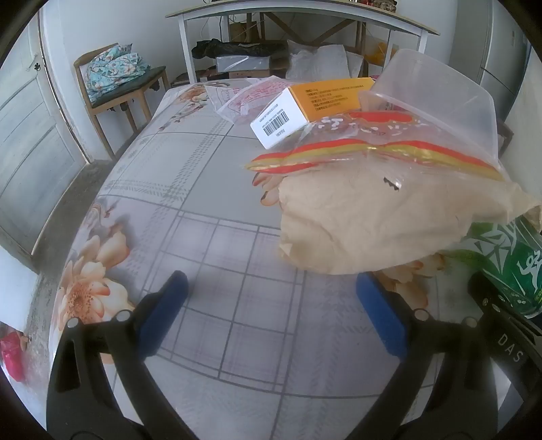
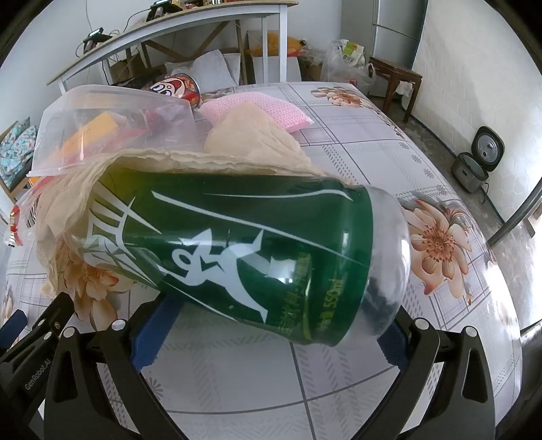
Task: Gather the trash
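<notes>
A green plastic bottle [image 2: 237, 250] lies across my right gripper [image 2: 274, 335], whose blue pads close on it and hold it above the floral tablecloth [image 2: 372, 149]; it also shows at the right edge of the left wrist view [image 1: 508, 264]. A crumpled beige paper [image 1: 366, 223] lies beside it under a clear bag with red and gold print [image 1: 372, 149]. An orange and white box [image 1: 305, 108] and a clear plastic tub [image 1: 437, 91] lie behind. My left gripper [image 1: 271, 304] is open and empty just in front of the paper.
A pink sponge cloth [image 2: 261, 108] and an instant noodle cup [image 2: 179, 88] lie at the far side of the table. A wooden chair with folded fabric [image 1: 115, 71] stands left, a white desk [image 1: 305, 13] behind, a rice cooker [image 2: 477, 162] on the floor right.
</notes>
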A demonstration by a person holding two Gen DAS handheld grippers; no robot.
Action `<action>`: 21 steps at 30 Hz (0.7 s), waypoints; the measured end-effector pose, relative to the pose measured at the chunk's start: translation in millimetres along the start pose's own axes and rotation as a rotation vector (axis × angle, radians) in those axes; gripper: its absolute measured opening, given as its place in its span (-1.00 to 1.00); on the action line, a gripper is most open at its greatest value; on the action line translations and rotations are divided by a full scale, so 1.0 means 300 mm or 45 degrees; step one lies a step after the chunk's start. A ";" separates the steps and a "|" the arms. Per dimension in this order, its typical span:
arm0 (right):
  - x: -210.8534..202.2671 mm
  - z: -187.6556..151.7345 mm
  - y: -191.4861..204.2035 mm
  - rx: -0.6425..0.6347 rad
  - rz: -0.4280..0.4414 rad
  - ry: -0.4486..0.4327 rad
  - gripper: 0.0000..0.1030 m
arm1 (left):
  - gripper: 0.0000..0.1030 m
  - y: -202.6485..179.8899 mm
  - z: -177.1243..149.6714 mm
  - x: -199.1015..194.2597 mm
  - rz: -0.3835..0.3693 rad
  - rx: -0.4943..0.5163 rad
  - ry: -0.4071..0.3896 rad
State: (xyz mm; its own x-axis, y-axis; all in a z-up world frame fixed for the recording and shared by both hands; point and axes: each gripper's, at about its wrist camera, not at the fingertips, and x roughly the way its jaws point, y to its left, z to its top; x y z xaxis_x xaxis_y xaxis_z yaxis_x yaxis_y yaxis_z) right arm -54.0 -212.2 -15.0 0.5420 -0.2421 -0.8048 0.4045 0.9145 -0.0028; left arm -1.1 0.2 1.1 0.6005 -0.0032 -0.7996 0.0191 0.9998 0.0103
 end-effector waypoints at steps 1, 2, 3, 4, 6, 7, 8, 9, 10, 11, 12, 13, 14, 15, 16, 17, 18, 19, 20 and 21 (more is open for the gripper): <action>0.004 0.001 0.000 -0.001 -0.002 0.028 0.91 | 0.87 -0.001 0.000 0.003 0.005 0.004 0.020; 0.005 0.001 0.000 -0.001 -0.003 0.037 0.91 | 0.87 -0.001 0.001 0.004 0.004 0.004 0.029; 0.005 0.001 0.001 -0.001 -0.003 0.031 0.91 | 0.87 -0.001 0.002 0.005 0.004 0.003 0.029; 0.006 0.003 0.001 -0.001 -0.003 0.031 0.91 | 0.87 -0.001 0.004 0.007 0.004 0.004 0.028; 0.008 0.006 0.002 -0.001 -0.003 0.031 0.91 | 0.87 0.000 -0.001 0.002 0.002 0.002 0.017; 0.009 0.007 0.003 -0.001 -0.003 0.031 0.91 | 0.87 0.000 -0.002 0.001 0.002 0.002 0.017; 0.010 0.008 0.004 -0.001 -0.003 0.031 0.91 | 0.87 0.001 -0.003 0.000 0.002 0.002 0.017; 0.012 0.011 0.005 -0.001 -0.003 0.031 0.91 | 0.87 0.000 0.001 0.004 0.003 0.002 0.022; 0.014 0.013 0.007 -0.001 -0.003 0.032 0.91 | 0.87 0.000 0.001 0.004 0.002 0.002 0.022; 0.015 0.016 0.008 -0.001 -0.003 0.032 0.91 | 0.87 -0.001 0.001 0.003 0.001 0.004 0.022; 0.017 0.019 0.010 -0.001 -0.003 0.032 0.91 | 0.87 -0.002 0.001 0.003 -0.004 0.008 0.022; 0.011 0.010 0.005 0.000 -0.001 0.027 0.91 | 0.87 -0.005 0.001 0.003 -0.009 0.017 0.022; 0.003 0.001 -0.001 0.001 0.001 0.023 0.91 | 0.87 -0.010 0.001 0.003 -0.020 0.030 0.021; 0.003 0.001 -0.001 0.001 0.001 0.022 0.91 | 0.87 -0.014 0.001 0.003 -0.030 0.043 0.022; 0.003 0.001 0.000 0.001 0.001 0.022 0.91 | 0.87 -0.026 0.000 0.005 -0.043 0.062 0.022; 0.003 0.000 -0.001 0.001 0.001 0.022 0.91 | 0.87 -0.034 0.002 0.004 -0.052 0.078 0.022; 0.003 0.000 -0.001 0.001 0.001 0.022 0.91 | 0.87 -0.044 0.001 0.005 -0.061 0.091 0.022; 0.003 0.001 -0.001 0.001 0.001 0.022 0.91 | 0.87 -0.060 -0.009 0.010 -0.064 0.097 0.021; 0.003 0.000 -0.001 0.001 0.001 0.022 0.91 | 0.87 -0.067 -0.005 0.016 -0.066 0.096 0.022; 0.003 0.000 -0.001 0.001 0.001 0.022 0.91 | 0.87 -0.072 -0.005 0.017 -0.061 0.099 0.020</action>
State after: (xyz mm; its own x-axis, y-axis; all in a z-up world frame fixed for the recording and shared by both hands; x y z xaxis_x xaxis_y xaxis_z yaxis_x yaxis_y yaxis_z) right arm -53.5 -212.8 -15.7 0.5296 -0.2358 -0.8148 0.4047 0.9144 -0.0016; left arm 0.1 -21.4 -4.1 0.5849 -0.0502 -0.8096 0.1099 0.9938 0.0178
